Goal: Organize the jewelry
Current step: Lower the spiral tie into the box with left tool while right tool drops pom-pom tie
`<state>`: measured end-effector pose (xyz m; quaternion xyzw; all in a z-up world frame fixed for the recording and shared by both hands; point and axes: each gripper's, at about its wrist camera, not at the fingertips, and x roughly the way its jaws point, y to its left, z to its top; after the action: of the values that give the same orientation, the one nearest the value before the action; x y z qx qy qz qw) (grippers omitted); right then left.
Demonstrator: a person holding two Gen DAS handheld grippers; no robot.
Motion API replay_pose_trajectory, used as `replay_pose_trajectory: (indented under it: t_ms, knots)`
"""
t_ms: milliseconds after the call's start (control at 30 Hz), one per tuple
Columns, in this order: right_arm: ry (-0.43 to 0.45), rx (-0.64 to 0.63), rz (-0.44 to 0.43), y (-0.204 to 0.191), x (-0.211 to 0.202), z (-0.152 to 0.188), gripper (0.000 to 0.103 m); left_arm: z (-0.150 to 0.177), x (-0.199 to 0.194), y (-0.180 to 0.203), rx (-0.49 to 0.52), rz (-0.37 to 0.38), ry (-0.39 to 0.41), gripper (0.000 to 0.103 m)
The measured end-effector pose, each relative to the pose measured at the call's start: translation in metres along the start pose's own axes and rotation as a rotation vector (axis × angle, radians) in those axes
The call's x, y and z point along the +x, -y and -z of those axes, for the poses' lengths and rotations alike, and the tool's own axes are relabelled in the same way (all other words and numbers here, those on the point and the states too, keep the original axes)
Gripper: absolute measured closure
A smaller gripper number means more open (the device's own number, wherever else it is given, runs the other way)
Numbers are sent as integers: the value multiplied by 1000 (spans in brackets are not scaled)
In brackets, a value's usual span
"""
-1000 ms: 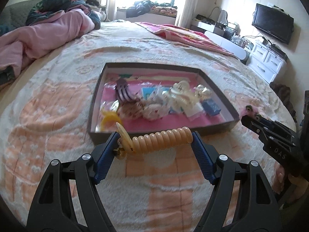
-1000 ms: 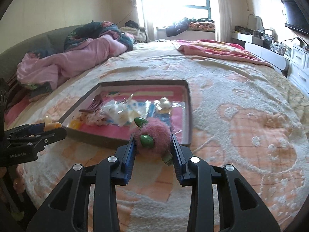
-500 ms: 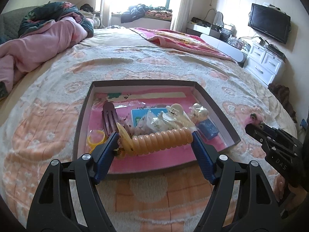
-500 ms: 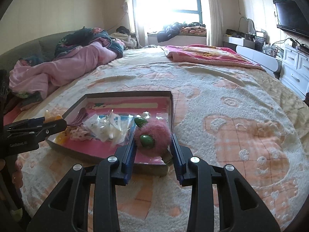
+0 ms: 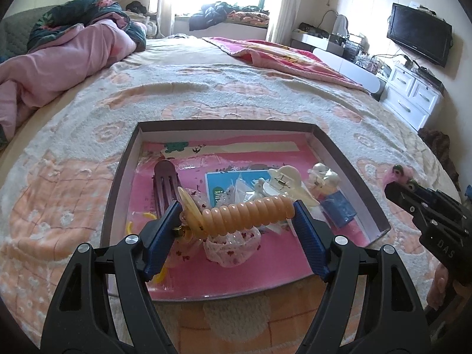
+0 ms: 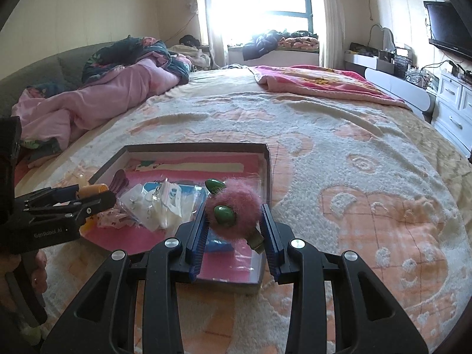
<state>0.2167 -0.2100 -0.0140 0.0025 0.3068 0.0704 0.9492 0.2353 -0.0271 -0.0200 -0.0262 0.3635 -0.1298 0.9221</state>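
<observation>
Setting: bedroom; shallow tray (image 5: 348,159) lies on a fleecy bear-print blanket (image 5: 88,135).
Left wrist view: left gripper (image 5: 236,215) clamps a peach spiral hair tie (image 5: 250,214) end to end, above the tray's clutter of clips and packets.
Right wrist view: right gripper (image 6: 233,221) pinches a pink fuzzy hair clip (image 6: 236,209), narrow, over the tray's near right corner.
Risk: stretched coil may spring off the pads; clip released near the rim could fall outside.
</observation>
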Motion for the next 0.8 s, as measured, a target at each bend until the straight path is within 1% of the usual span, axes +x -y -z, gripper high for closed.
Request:
replay_pose_trajectory:
  t_ms: [300,467,600,800]
  knots:
    - [-18,-37,-12,-11,21,-12,70,-8,9,-8,-7,-20,4,36]
    - [-37,-60,-33,-20,35,-17,70,-15,18,-16,-19,-33,3,36]
    - [-64,-75,-56,-28,46,-14,70,-16,27,-22,-27,-43,-14,36]
    - [-127,-74,-83,-35,58,4,69,-9,38,-28,-35,-52,-48,36]
